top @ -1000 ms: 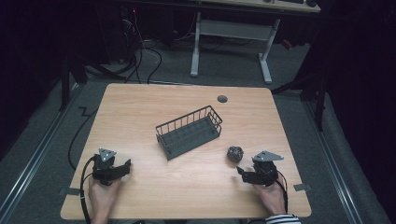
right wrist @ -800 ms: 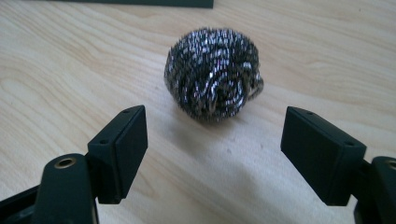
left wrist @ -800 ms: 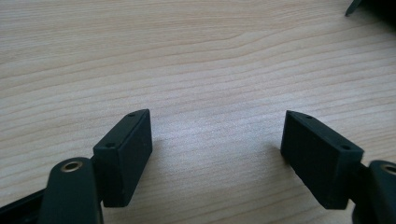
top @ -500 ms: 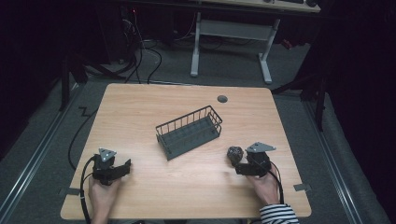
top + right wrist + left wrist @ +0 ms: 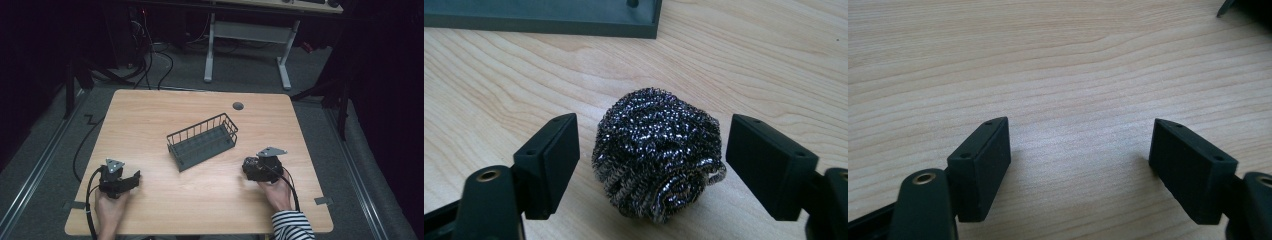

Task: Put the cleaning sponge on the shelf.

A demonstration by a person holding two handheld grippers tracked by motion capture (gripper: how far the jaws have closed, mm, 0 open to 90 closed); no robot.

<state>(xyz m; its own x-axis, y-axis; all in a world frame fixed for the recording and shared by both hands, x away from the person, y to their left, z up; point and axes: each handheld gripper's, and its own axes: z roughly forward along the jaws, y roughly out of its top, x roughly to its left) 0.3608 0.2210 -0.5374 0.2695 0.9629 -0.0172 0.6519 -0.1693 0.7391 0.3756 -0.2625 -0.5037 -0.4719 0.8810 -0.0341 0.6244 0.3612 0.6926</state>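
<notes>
1. The table [image 5: 150,120] is light wood, and both hands come in from its near edge.
2. The basket [image 5: 202,141] is dark wire, sitting empty and at an angle around the middle of the table. In the right gripper view its base [image 5: 544,17] runs across the top, well behind the scrubber.
3. The right gripper [image 5: 252,169] lies low on the table near the right side, just off the basket's near right corner. Its jaws have just been closing a bit, but they're still released, with the scrubber between them and a gap on either side, so no squeeze yet.
4. The left gripper [image 5: 134,178] rests near the front left corner, well apart from everything. Jaws spread wide, with bare wood between them.
5. The scrubber [image 5: 656,152] is a steel wool ball sitting on the table, right between the right jaws, a bit closer to the left one.
</notes>
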